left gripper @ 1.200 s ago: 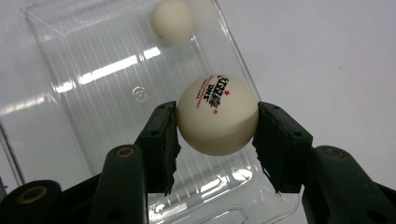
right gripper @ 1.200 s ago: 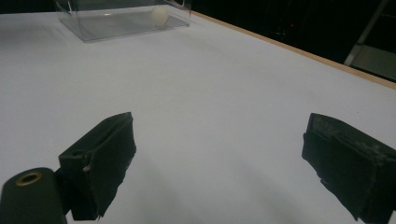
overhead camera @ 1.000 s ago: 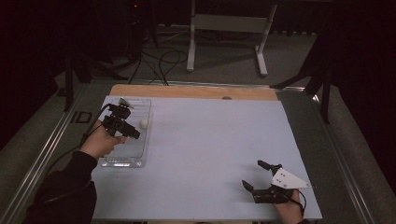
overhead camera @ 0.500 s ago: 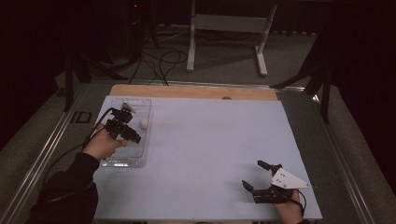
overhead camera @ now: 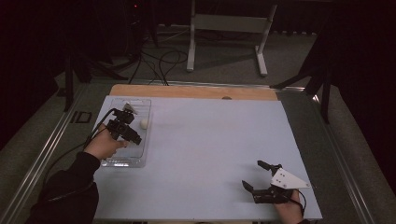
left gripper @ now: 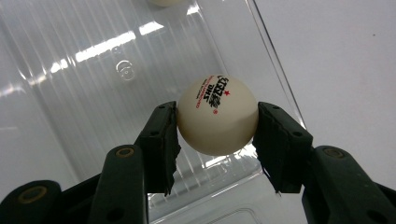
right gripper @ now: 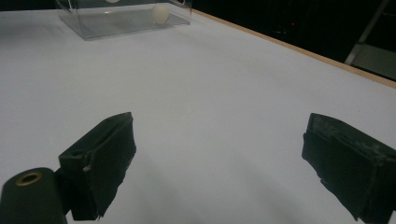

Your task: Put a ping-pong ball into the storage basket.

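My left gripper (left gripper: 217, 126) is shut on a white ping-pong ball (left gripper: 217, 116) with red and black print, held just above the floor of a clear plastic tray (left gripper: 84, 93). In the high view the left gripper (overhead camera: 133, 137) hangs over the tray (overhead camera: 122, 162) at the table's left side. A second white ball (overhead camera: 144, 123) lies in the tray beside it, and it also appears far off in the right gripper view as a ball (right gripper: 160, 13). My right gripper (overhead camera: 252, 173) rests near the front right of the table, jaws wide open (right gripper: 219, 154) with nothing between them.
A pale blue-white sheet (overhead camera: 210, 149) covers the table, with a wooden strip (overhead camera: 196, 92) along its far edge. A metal stand (overhead camera: 224, 28) and cables lie on the floor beyond the table. A metal rail (overhead camera: 42, 154) runs along the left side.
My left gripper with its ball has drifted slightly toward the near end of the tray. The right gripper has stayed put.
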Demonstrator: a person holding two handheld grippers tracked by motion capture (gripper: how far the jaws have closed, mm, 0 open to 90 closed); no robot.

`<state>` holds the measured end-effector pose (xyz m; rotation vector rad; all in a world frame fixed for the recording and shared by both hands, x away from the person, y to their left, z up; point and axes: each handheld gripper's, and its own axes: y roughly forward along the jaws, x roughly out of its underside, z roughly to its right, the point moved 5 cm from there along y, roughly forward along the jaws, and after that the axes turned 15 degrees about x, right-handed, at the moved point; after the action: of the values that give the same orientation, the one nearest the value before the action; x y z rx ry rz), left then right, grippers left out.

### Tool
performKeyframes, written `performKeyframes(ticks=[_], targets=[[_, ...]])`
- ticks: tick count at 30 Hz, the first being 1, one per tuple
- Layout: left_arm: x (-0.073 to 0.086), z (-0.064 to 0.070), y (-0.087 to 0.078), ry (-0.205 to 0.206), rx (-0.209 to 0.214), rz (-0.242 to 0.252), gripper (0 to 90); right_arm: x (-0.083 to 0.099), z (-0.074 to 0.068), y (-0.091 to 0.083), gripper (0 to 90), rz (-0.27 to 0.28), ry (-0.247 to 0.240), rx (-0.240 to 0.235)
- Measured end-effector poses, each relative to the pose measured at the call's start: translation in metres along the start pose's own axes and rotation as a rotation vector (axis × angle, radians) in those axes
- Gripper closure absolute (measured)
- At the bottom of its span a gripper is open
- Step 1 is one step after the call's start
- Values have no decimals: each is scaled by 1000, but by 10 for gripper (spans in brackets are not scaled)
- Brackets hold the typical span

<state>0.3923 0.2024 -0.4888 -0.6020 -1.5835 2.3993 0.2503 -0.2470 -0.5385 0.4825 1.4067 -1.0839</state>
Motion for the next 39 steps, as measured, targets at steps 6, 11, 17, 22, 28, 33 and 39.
performKeyframes(ticks=[6,11,17,22,28,33,39], targets=[[1,0,3,0,3,-11,513,0,0,0,93,0,0,0],[1,-2,7,-3,-4,-15,513,0,0,0,93,-2,0,-1],[0,-3,12,-3,3,-24,513,0,0,0,93,-4,1,0],[0,-6,20,-5,-1,-36,513,0,0,0,93,-3,2,0],[1,-10,27,-16,2,-46,513,1,0,0,93,-4,0,-2],[1,-11,30,-16,18,-50,513,1,0,1,93,-4,0,-4],[0,-11,33,-17,15,-53,512,1,0,1,93,-4,1,-5]])
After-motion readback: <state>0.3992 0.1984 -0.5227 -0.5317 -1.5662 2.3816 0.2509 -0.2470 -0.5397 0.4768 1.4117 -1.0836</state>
